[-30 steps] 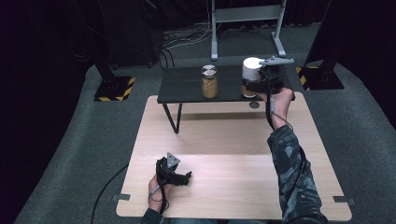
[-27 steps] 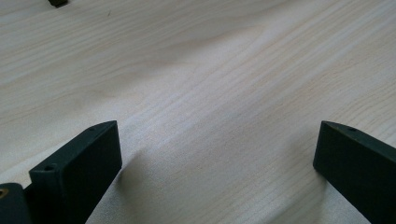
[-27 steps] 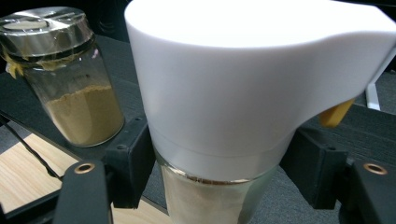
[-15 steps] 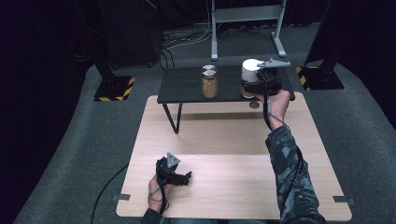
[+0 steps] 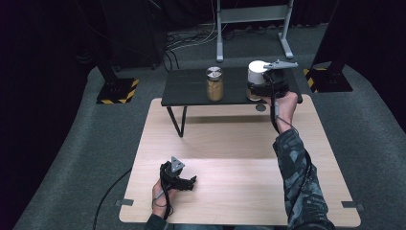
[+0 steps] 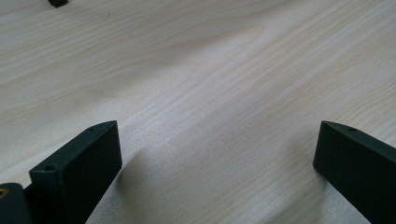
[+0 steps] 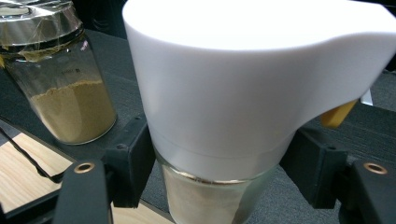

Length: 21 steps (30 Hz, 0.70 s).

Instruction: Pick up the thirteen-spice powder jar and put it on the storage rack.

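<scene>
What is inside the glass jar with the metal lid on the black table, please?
The glass jar is roughly half filled with a tan powder. Clear film is crumpled under its metal lid. Whatever lies within the powder is covered.

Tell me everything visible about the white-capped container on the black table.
The white-capped container stands upright at the right end of the black table. A broad, matte white plastic-looking cap with a side spout and small yellow tab tops a clear glass body. The right tongs are shut on it, just below the cap.
</scene>
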{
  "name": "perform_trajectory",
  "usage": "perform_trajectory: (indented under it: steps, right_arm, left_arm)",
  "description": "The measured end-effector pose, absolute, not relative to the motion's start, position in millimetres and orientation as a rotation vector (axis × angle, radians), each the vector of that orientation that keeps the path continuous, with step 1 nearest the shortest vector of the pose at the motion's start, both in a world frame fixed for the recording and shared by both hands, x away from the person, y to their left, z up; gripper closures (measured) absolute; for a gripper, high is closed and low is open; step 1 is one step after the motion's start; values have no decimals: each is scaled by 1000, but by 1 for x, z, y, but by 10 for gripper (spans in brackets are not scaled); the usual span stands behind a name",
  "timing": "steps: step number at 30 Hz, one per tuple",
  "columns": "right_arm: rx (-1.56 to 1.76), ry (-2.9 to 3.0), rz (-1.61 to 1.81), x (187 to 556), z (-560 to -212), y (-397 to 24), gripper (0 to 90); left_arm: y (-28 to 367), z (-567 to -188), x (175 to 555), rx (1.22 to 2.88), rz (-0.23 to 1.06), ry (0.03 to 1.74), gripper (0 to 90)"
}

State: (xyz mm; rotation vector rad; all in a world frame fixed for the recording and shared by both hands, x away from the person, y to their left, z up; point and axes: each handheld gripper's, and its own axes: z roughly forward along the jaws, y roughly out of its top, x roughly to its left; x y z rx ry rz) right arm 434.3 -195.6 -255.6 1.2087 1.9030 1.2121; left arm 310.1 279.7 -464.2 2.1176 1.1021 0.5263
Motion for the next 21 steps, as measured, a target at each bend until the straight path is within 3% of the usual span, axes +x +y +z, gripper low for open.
perform_trajectory:
  steps: [7, 8, 9, 10, 21]
  right_arm:
    - [1203, 1909, 1212, 435, -255, -196, 298]
    - [1186, 1914, 1211, 435, -256, -197, 179]
    - [1186, 1914, 1211, 435, -256, -197, 179]
    - [1211, 1861, 1066, 425, -254, -174, 0]
    - [1225, 1929, 1129, 391, -256, -207, 0]
  left_arm:
    - [280, -464, 311, 2121, 525, 1099, 6]
    - [280, -464, 311, 2120, 525, 1100, 6]
    - [280, -464, 311, 2120, 525, 1100, 6]
    - [280, -464, 311, 2117, 523, 1104, 6]
    - [280, -464, 311, 2121, 526, 1099, 6]
